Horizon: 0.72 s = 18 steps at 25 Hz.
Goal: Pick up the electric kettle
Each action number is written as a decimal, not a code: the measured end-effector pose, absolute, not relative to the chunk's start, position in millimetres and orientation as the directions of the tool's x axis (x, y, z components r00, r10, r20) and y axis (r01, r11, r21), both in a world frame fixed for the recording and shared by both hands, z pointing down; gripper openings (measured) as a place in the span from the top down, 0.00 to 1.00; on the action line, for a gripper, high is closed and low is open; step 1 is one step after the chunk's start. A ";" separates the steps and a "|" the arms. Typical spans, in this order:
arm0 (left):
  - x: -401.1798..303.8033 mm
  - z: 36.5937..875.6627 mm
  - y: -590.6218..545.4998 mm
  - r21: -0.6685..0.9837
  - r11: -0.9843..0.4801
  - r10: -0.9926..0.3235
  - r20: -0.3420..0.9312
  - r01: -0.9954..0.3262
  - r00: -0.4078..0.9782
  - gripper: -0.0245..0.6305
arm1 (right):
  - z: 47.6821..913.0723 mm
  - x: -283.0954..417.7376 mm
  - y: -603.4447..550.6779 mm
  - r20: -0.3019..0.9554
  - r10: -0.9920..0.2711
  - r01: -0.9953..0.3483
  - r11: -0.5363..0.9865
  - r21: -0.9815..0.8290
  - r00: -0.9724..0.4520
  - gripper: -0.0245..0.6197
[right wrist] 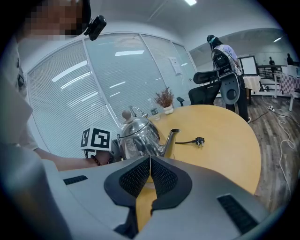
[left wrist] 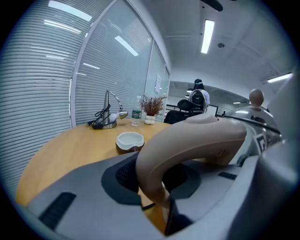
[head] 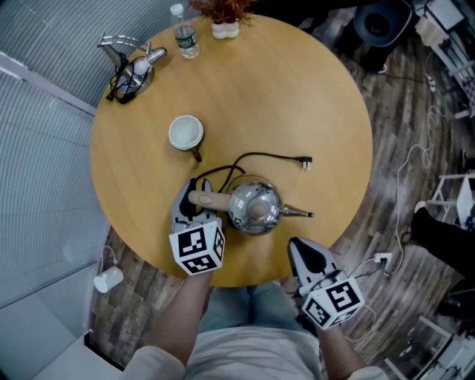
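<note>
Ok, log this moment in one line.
left claw: shut on kettle handle | right claw: shut, empty | kettle: upright | plug: loose on table

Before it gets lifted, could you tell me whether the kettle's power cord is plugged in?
Unplugged: the plug lies bare on the round table, beside the kettle.

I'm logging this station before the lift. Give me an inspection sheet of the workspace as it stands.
Surface: round wooden table.
Job's things: electric kettle upright, near the person.
Clutter: cup mid-table; bottle, plant, lamp stand at the far edge.
Tools: left tool shut on the kettle's handle; right tool shut, empty.
Cables: cord unplugged on the table; socket block on the floor.
Surroundings: blinds, office chair.
</note>
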State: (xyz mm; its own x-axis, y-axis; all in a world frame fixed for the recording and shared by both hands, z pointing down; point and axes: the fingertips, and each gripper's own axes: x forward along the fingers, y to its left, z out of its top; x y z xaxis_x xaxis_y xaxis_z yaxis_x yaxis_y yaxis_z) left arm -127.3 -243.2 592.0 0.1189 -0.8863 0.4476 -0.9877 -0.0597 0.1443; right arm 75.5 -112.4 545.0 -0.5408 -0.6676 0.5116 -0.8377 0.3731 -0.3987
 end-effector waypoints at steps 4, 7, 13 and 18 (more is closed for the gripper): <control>-128.1 589.9 -239.3 0.143 -0.042 -0.884 0.456 -0.989 0.104 0.81 | 541.5 75.5 -112.9 0.505 -0.669 -0.835 0.379 -0.398 -0.545 0.91; -130.3 589.4 -236.9 0.144 -0.024 -0.881 0.464 -0.989 0.089 0.81 | 539.5 75.7 -112.9 0.502 -0.669 -0.833 0.384 -0.398 -0.548 0.91; -134.5 586.1 -233.2 0.147 0.007 -0.881 0.468 -0.989 0.064 0.81 | 537.6 76.0 -111.8 0.497 -0.668 -0.829 0.390 -0.400 -0.554 0.91; -137.9 579.2 -231.5 0.174 0.033 -0.884 0.465 -0.984 0.052 0.81 | 535.6 77.1 -109.7 0.490 -0.668 -0.825 0.397 -0.402 -0.560 0.91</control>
State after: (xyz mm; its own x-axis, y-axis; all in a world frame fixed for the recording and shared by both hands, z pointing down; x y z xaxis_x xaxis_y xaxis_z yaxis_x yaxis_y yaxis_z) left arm -137.9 -231.5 579.2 0.0522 -0.8840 0.4645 -0.9842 0.0332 0.1737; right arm 77.1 -109.7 535.6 -0.5599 -0.6683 0.4898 -0.8252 0.3965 -0.4023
